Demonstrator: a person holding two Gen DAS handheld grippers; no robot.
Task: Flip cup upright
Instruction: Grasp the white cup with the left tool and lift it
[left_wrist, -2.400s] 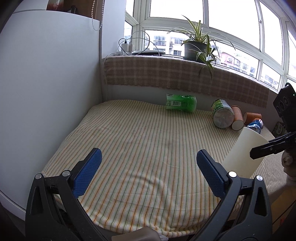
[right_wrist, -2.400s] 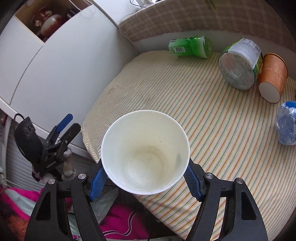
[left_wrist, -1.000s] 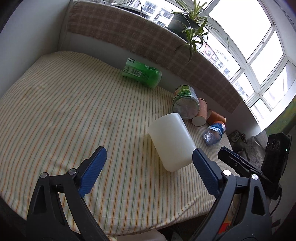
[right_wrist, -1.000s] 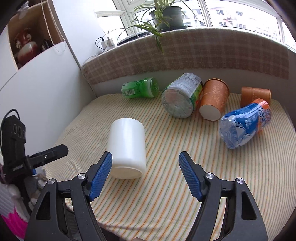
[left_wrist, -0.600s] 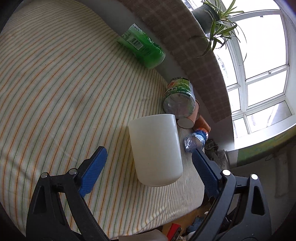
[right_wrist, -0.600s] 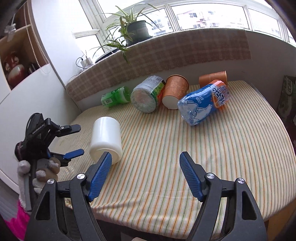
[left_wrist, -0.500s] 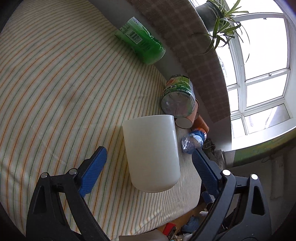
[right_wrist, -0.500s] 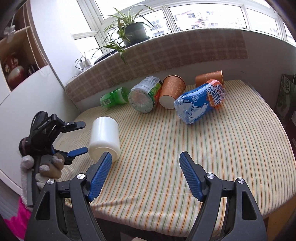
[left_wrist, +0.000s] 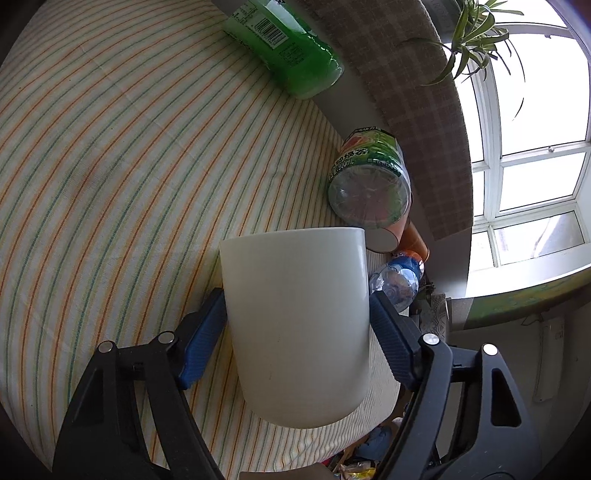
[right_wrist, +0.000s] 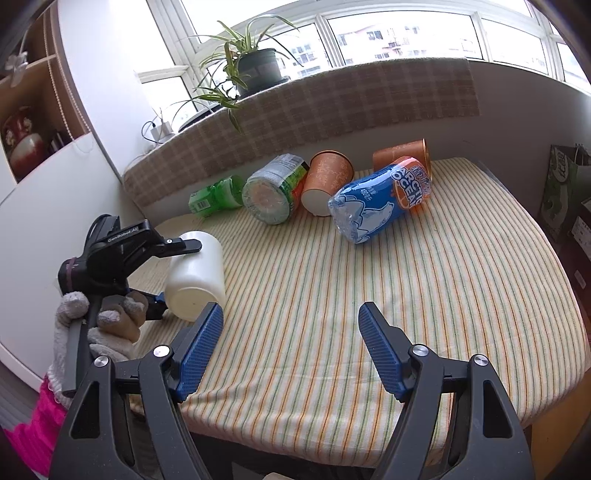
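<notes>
A plain white cup (left_wrist: 299, 321) lies on its side on the striped tablecloth (left_wrist: 110, 155), closed base toward the left wrist camera. My left gripper (left_wrist: 297, 328) is shut on the cup, one blue pad on each side of it. In the right wrist view the cup (right_wrist: 195, 273) lies at the table's left edge with the left gripper (right_wrist: 173, 273) clamped across it, held by a gloved hand. My right gripper (right_wrist: 290, 349) is open and empty above the table's front edge.
Along the back wall lie a green bottle (right_wrist: 214, 199), a green-labelled jar (right_wrist: 273, 195), two orange paper cups (right_wrist: 325, 181), (right_wrist: 402, 151), and a blue water bottle (right_wrist: 376, 199). A white cabinet (right_wrist: 55, 192) stands left. A potted plant (right_wrist: 255, 70) sits on the sill.
My left gripper moved in around the white cup and closed on it. My right gripper, which released the cup earlier, stays back and open.
</notes>
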